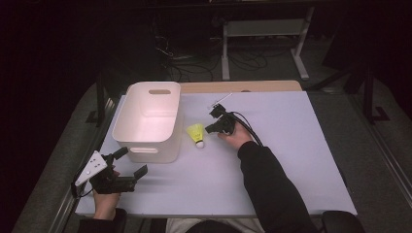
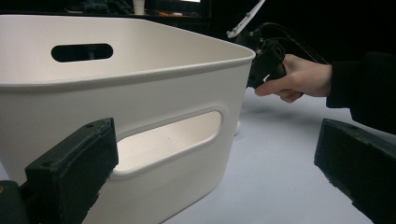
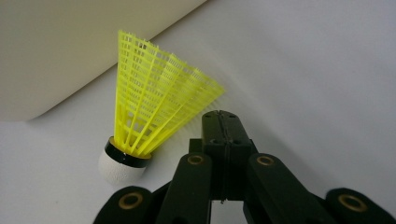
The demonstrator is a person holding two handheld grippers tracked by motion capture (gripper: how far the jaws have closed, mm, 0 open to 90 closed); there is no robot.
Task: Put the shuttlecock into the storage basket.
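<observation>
You are holding one shuttlecock (image 3: 154, 116) at 9 o'clock of your clenched, empty right gripper (image 3: 223, 121) | left gripper (image 1: 130, 164) is gaping, released, facing one bin (image 2: 154, 88)

Both grippers are all black. The left gripper (image 1: 127, 173) has a pale grey three-cornered plate (image 1: 92, 168) on top with a few small dots on it, and its jaws look like chunky matte black blocks with little screw dimples. The right gripper (image 3: 223, 122) has brass-coloured rivets (image 3: 195, 160) at its linkage joints (four of them) and black cables (image 1: 248, 127) looping off it. The person wears dark long sleeves (image 1: 266, 182).
</observation>
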